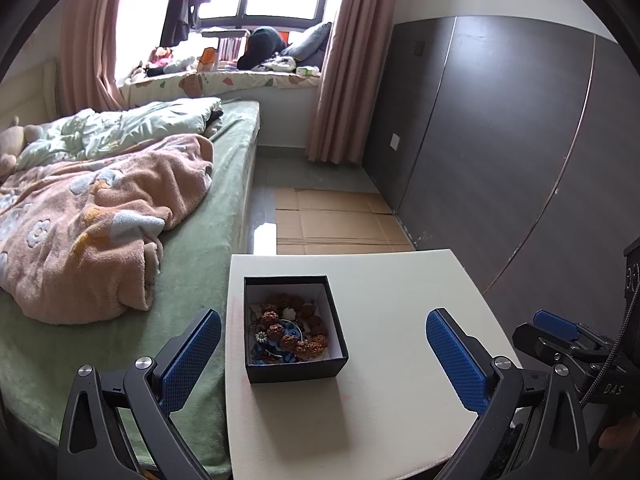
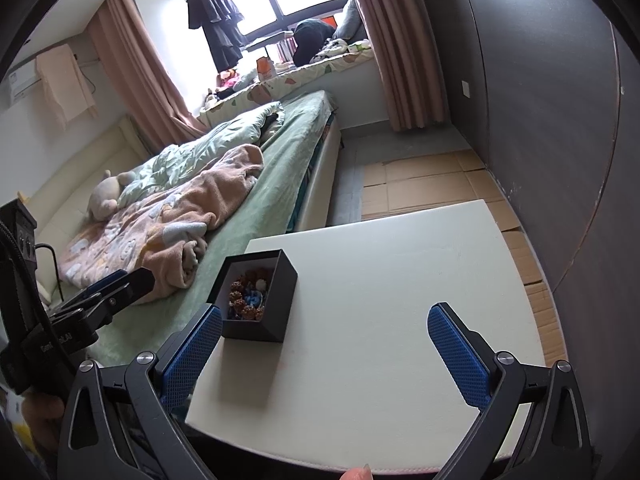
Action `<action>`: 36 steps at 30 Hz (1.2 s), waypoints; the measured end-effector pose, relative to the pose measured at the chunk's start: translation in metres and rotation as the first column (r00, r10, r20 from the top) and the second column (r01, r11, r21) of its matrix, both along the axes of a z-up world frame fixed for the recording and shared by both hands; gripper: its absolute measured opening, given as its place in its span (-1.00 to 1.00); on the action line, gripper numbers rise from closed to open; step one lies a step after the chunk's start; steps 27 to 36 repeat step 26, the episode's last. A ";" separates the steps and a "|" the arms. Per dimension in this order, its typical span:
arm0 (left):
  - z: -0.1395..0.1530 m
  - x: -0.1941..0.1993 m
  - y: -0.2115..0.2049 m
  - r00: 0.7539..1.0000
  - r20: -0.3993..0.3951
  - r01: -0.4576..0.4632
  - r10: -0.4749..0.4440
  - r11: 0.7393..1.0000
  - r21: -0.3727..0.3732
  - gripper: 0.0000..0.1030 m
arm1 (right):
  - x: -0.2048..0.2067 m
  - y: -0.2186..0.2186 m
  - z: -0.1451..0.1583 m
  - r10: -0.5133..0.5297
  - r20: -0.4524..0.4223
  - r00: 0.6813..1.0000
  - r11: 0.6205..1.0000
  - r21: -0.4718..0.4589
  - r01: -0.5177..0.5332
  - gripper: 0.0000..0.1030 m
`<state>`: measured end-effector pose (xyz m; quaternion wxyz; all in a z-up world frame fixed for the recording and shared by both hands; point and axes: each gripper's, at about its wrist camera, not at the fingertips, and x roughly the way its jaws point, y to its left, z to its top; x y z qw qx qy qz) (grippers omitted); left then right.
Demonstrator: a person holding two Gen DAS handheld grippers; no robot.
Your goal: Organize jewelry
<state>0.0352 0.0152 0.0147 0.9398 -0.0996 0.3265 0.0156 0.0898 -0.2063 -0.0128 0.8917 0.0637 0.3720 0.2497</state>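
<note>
Both grippers, left gripper point(image 1: 324, 354) and right gripper point(image 2: 325, 350), are hovering with fingers spread wide and empty, while the open jewelry box point(image 1: 294, 330) is sitting on the tabletop point(image 1: 400, 304), beads accessible for sorting.

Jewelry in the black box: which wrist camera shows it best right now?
The left wrist view. It looks down into the open black box, so the jewelry, brown beads and blue pieces, lies plainly visible. The right wrist view sees the same box from the side and farther off, tilted, so its jewelry looks small and partly hidden.
</note>
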 end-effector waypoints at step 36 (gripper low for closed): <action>0.002 0.000 -0.003 1.000 -0.002 0.003 -0.003 1.000 0.017 0.99 | -0.004 0.001 0.000 0.002 0.009 1.000 1.000 -0.009 -0.002 1.00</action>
